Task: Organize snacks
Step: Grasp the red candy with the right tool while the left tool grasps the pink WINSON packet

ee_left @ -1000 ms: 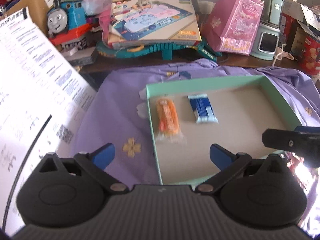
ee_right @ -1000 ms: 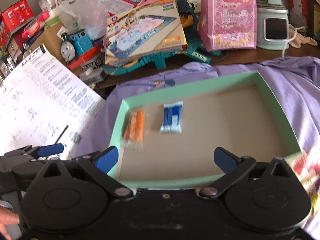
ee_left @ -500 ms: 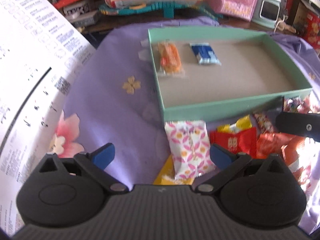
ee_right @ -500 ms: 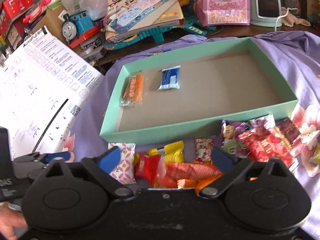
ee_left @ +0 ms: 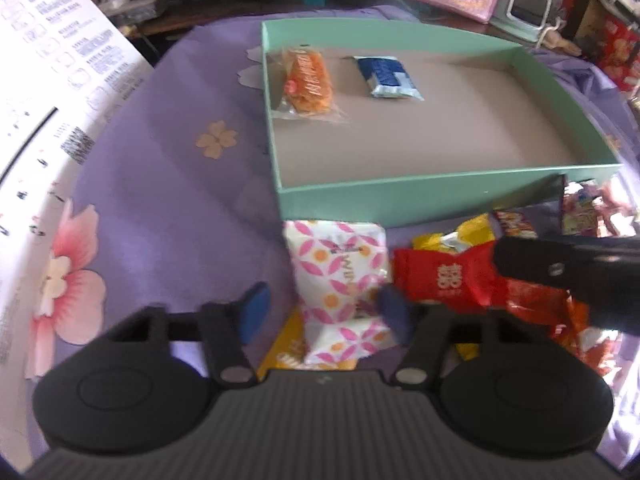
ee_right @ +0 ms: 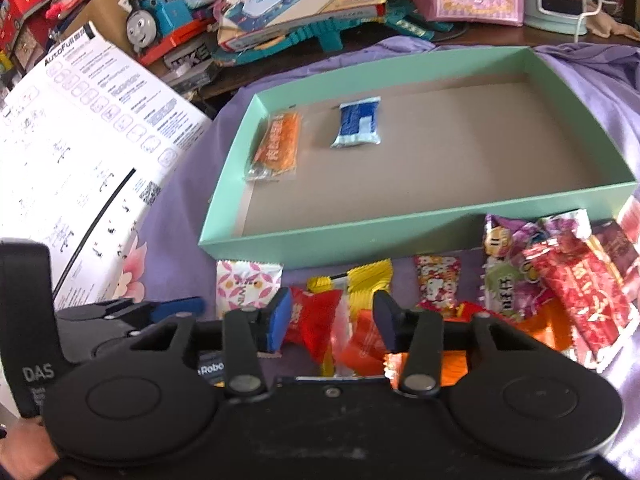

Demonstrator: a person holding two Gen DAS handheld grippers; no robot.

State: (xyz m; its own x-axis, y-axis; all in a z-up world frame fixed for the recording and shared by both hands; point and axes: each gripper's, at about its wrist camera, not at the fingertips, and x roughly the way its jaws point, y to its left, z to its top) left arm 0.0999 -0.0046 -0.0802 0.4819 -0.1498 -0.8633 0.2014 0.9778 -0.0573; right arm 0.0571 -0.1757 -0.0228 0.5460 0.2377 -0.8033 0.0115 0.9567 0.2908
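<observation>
Far left: white printed instruction sheet (ee_right: 92, 128) lying over the edge of the purple floral cloth (ee_left: 168, 184) that covers the worktop. Left gripper (ee_left: 320, 312) pitched down over the near-left end of the snack pile; jaws have just been closing, now partway in. White packet with pink petal pattern (ee_left: 340, 264) sits between them: right pad (ee_left: 394, 312) looks to be at the packet's edge, left pad (ee_left: 254, 310) clear of it with cloth showing in the gap, so no clamp yet; frame is blurred, can't tell contact for sure. Yellow wrapper (ee_left: 286, 350) pokes out under that packet. Behind it, mint-green shallow box (ee_right: 400, 236) with brown floor, two items in its far-left part: orange snack in clear wrap (ee_right: 278, 146) by the left wall, blue-and-white packet (ee_right: 358, 122) just right of it, the two apart. Right gripper (ee_right: 332, 326) also tilted down, jaws just been closing and partway in. Red packet (ee_right: 314, 316) and orange wrapper (ee_right: 364, 340) lie in the gap; pads sit near them, but I can't tell if they press. Loose pile runs on rightward along the box's near wall: yellow wrapper (ee_right: 368, 278), cartoon-cat candy (ee_right: 436, 284), purple packets (ee_right: 508, 268), red foil packets (ee_right: 580, 280). Toy train (ee_right: 160, 20) and boxes in the back clutter.
</observation>
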